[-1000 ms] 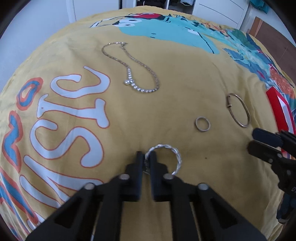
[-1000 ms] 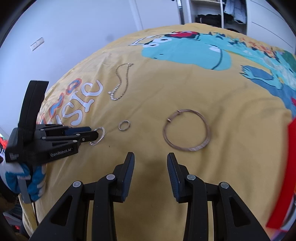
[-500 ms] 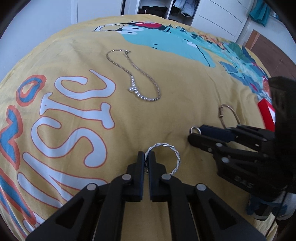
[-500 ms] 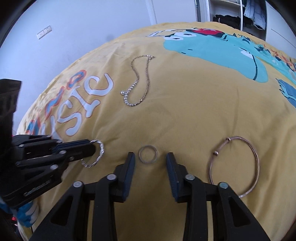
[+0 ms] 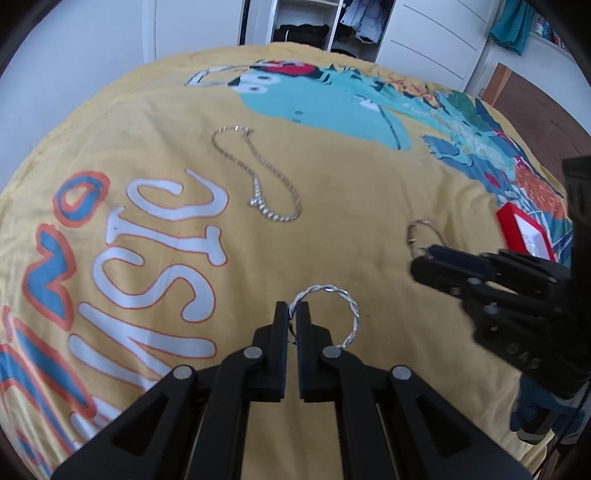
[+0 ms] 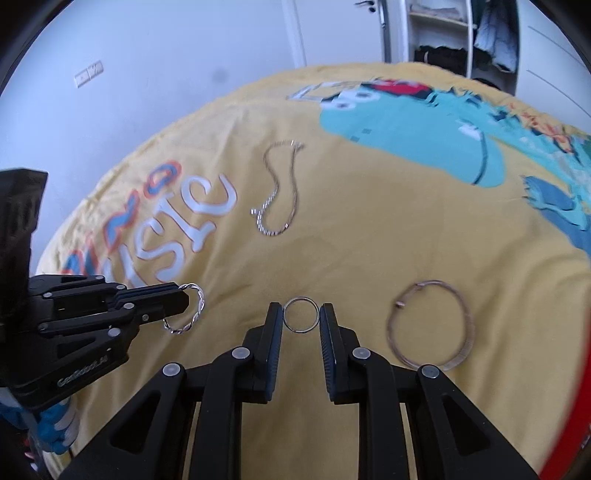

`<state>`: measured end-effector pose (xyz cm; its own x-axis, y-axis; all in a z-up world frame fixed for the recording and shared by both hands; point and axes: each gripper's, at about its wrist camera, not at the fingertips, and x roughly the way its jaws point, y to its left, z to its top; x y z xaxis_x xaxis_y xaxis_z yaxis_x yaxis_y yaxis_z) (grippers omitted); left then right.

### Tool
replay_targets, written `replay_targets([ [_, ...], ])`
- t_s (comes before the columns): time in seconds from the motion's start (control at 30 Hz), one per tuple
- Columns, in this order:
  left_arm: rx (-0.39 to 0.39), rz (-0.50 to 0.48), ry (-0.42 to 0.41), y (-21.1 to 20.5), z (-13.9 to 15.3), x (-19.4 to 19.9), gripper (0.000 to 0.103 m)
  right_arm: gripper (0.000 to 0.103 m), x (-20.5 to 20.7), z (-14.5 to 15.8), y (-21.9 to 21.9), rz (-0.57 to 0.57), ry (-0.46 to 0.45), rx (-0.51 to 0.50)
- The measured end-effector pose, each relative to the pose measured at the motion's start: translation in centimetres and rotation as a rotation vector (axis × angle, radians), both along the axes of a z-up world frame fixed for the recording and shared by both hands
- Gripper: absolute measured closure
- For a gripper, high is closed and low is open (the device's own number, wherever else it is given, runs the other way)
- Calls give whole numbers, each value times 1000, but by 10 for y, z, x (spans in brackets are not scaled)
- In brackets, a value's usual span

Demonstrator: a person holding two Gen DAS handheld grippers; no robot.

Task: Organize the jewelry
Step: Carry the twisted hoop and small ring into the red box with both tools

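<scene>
Two grippers over yellow bedspread (image 6: 369, 229): left gripper (image 5: 293, 314) pinches twisted silver bracelet (image 5: 347, 306); right gripper (image 6: 301, 319), jaws just narrowed, clasps small ring (image 6: 301, 320).

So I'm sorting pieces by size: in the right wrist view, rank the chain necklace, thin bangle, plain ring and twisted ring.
1. Chain necklace, though farthest away.
2. Thin bangle.
3. Twisted ring and plain ring: too alike to rank.

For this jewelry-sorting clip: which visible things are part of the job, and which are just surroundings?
Job:
twisted silver bangle in left gripper
small ring between right gripper fingers
chain necklace
thin bangle
red jewelry box

Surroundings:
yellow bedspread
wardrobe
</scene>
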<state>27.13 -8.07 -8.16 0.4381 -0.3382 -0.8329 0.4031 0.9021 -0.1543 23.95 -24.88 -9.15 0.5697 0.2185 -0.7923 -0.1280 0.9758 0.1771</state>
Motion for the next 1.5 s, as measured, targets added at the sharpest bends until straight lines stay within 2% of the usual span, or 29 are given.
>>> replay_targets([
  [0.2, -14, -38, -40, -23, 38, -29, 99, 83, -51, 37, -41, -87, -41, -23],
  [0.37, -38, -92, -54, -55, 60, -58, 99, 83, -109, 60, -98, -197, -57, -54],
  [0.63, -58, -224, -60, -142, 79, -101, 99, 83, -191, 77, -193, -363, -63, -94],
  [0.77, -61, -292, -46, -196, 78, -114, 99, 83, -213, 73, -232, -421, -53, -106],
  [0.97, -27, -388, -23, -279, 62, -125, 99, 83, -220, 51, -288, -500, -40, -74],
  [1.07, -8, -425, -12, -319, 51, -123, 99, 83, -209, 38, -311, -523, -36, -56],
  [1.3, 18, -482, 27, -416, 23, -94, 99, 83, -174, 6, -347, -503, 4, -42],
  [1.5, 52, -499, 65, -465, -7, -71, 99, 83, -163, -23, -365, -498, 52, -43],
])
